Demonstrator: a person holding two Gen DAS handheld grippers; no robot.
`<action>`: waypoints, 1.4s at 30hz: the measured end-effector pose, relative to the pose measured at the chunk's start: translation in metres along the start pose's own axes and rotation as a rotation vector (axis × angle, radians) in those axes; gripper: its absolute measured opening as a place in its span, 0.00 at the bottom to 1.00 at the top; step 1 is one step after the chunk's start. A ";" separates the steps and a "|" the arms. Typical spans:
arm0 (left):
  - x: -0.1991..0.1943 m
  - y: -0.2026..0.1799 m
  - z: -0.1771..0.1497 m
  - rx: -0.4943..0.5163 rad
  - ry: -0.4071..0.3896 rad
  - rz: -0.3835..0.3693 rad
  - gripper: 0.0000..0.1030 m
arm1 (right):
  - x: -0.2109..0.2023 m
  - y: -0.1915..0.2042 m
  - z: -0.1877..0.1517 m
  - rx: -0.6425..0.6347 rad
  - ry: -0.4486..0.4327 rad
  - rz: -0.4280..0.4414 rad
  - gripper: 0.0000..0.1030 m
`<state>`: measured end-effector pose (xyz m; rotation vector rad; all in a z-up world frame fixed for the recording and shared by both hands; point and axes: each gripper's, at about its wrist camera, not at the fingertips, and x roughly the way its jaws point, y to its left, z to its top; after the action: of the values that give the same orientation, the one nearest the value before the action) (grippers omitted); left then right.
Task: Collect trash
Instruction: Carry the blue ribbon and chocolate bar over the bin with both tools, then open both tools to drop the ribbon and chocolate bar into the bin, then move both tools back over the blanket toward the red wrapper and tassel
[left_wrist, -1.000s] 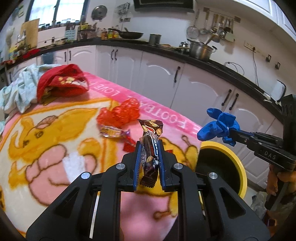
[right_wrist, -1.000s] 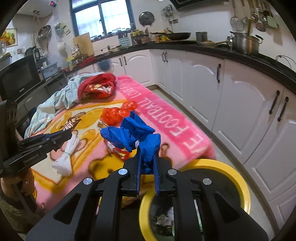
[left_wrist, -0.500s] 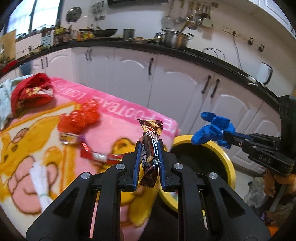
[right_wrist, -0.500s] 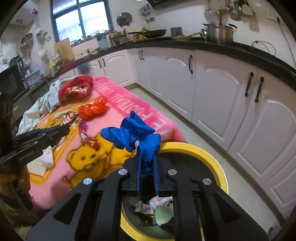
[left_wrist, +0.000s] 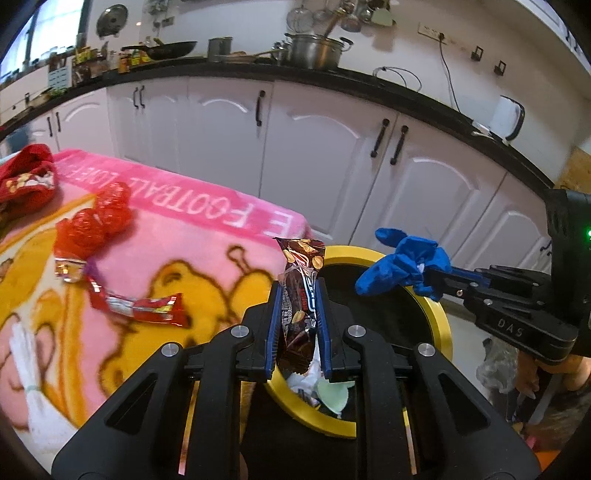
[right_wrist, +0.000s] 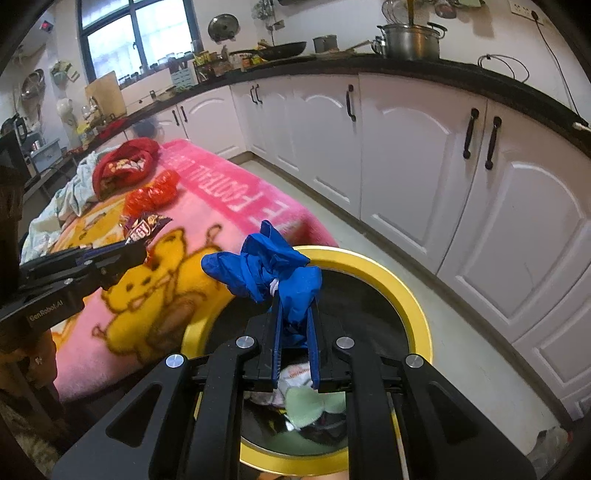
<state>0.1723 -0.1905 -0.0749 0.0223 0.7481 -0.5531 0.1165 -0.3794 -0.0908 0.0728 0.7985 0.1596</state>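
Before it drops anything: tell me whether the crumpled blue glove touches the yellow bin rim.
Apart. The right wrist view shows the blue glove pinched in the right gripper, hanging above the bin's yellow rim.

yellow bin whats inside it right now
Inside the yellow-rimmed bin lie a pale green piece and white crumpled wrappers. The rest of the bottom is dark or hidden behind the right gripper, which holds a blue glove above the opening.
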 end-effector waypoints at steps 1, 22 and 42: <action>0.003 -0.001 0.000 0.001 0.005 -0.005 0.12 | 0.001 -0.002 -0.002 0.001 0.007 -0.005 0.12; 0.049 -0.015 -0.012 -0.015 0.106 -0.070 0.59 | 0.018 -0.040 -0.033 0.088 0.080 -0.056 0.40; -0.018 0.030 -0.011 -0.092 -0.046 0.086 0.89 | -0.006 -0.022 -0.014 0.101 -0.011 -0.025 0.62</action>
<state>0.1692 -0.1544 -0.0768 -0.0433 0.7235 -0.4354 0.1046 -0.4018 -0.0989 0.1593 0.7962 0.0952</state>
